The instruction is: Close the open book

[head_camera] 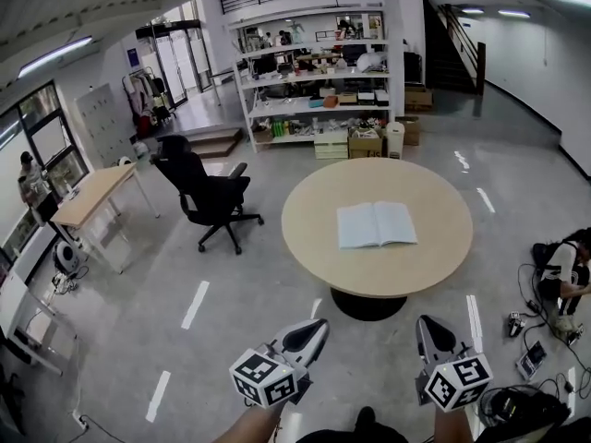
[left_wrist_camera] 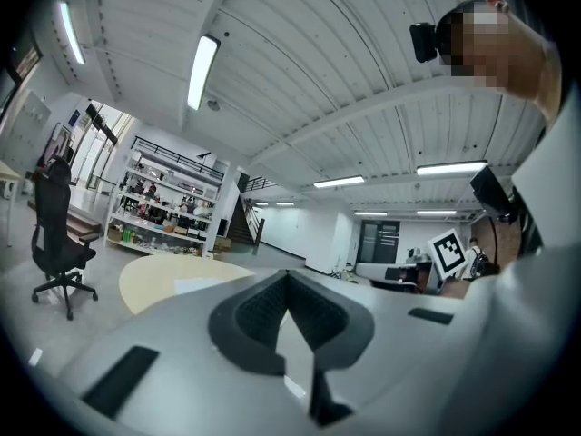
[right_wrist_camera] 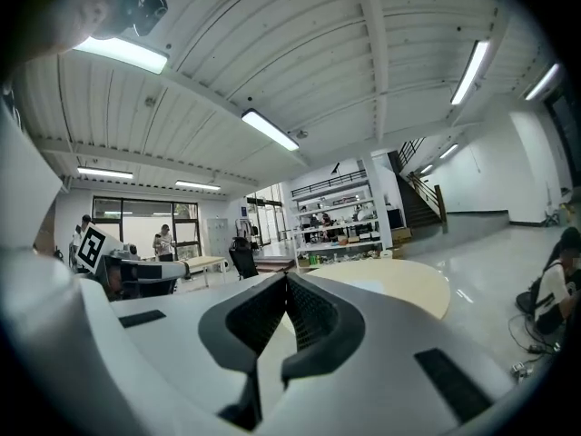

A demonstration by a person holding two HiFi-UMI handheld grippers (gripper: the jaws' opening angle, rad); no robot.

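Book (head_camera: 376, 224) lies open and flat near the middle of the round table (head_camera: 434, 266); it looks light, with floppy pages, probably best lifted at one outer edge and folded over the spine. Left gripper (head_camera: 319, 327) and right gripper (head_camera: 423, 325) hang well short of the table, jaws pressed together, empty. The tabletop looks smooth; a chair (head_camera: 208, 197) and shelves (head_camera: 314, 72) stand beyond.

No word, number or brand is showing legibly anywhere. The left cube (head_camera: 268, 378) on the left tool (head_camera: 315, 329) and the right cube (head_camera: 459, 381) on the right tool (head_camera: 426, 331) are showing black-and-white square markers, patterns rather than letters. The open book (head_camera: 376, 224), lying at the middle of the tabletop (head_camera: 314, 233), is showing no print that can be made out. A blue sign (head_camera: 133, 57) on the far wall is appearing too small to read.
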